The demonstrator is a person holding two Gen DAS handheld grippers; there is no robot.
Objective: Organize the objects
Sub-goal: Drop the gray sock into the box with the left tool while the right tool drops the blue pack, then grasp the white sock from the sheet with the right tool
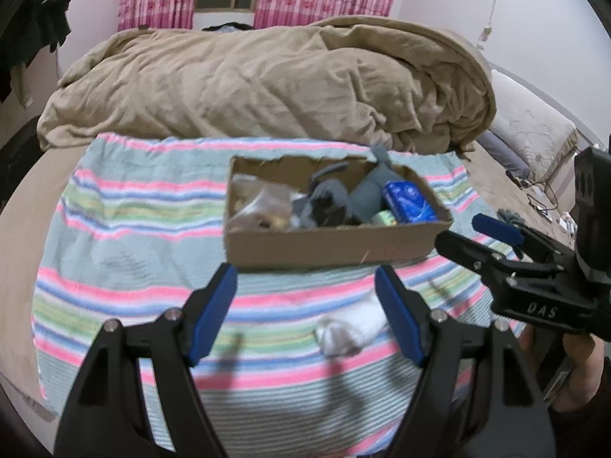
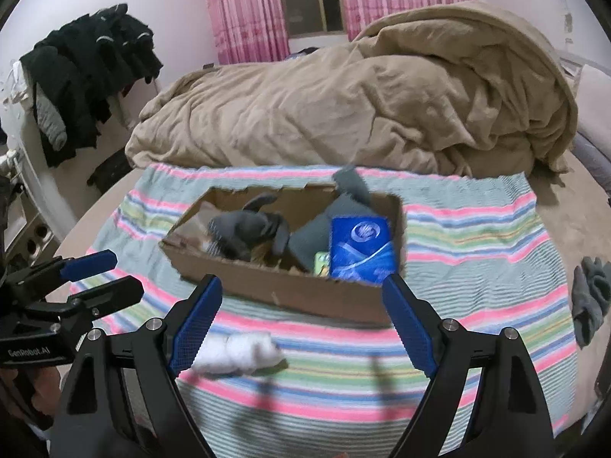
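Note:
A cardboard box [image 1: 328,246] [image 2: 305,297] sits on a striped towel [image 1: 126,229] [image 2: 477,236] on the bed. It holds grey gloves [image 1: 328,198] [image 2: 248,229], a blue packet [image 1: 408,200] [image 2: 361,246], a small green item [image 1: 383,216] [image 2: 321,263] and a clear bag [image 1: 263,202]. A white sock [image 1: 351,330] [image 2: 238,351] lies on the towel in front of the box. My left gripper [image 1: 305,313] [image 2: 101,276] is open and empty above the sock. My right gripper [image 2: 301,324] [image 1: 477,234] is open and empty, near the box's front.
A tan duvet [image 1: 267,84] [image 2: 362,107] is heaped behind the box. A grey glove [image 2: 590,301] lies at the towel's right edge. Dark clothes [image 2: 91,72] hang at the left. A pillow [image 1: 534,129] and cables [image 1: 542,198] lie at the right.

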